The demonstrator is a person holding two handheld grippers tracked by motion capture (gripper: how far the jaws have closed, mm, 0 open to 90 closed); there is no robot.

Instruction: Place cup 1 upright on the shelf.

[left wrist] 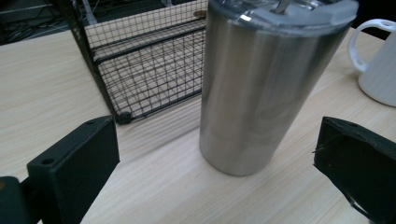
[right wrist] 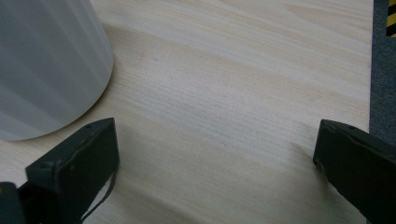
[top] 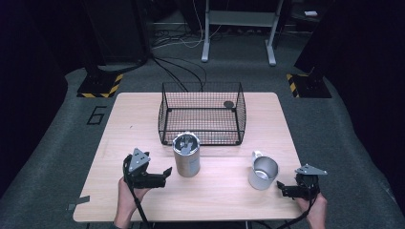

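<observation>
- High view: the steel tumbler (top: 186, 155) stands upright near the middle of the table (top: 119, 124), just in front of the wire basket (top: 202, 113) that sits toward the far edge. The left hand-held gripper (top: 165, 174) sits just left of the tumbler, jaws spread, not touching it. The steel mug (top: 262, 171) stands toward the right edge, with the right hand-held gripper (top: 282, 187) near the front right corner, just beside it.
- Left gripper view: the tumbler (left wrist: 261, 88) stands ahead of the two spread jaws and right of centre. Recommended: shift the left hand-held gripper until the tumbler's body is centred, advance level, then close at mid-height, below the lid (left wrist: 289, 11). Smooth steel may slip, so close firmly and keep it upright.
- Right gripper view: jaws spread over bare table (right wrist: 243, 93), holding nothing; the mug wall (right wrist: 46, 65) lies off to one side. Keep this hand-held gripper clear of the mug.
</observation>
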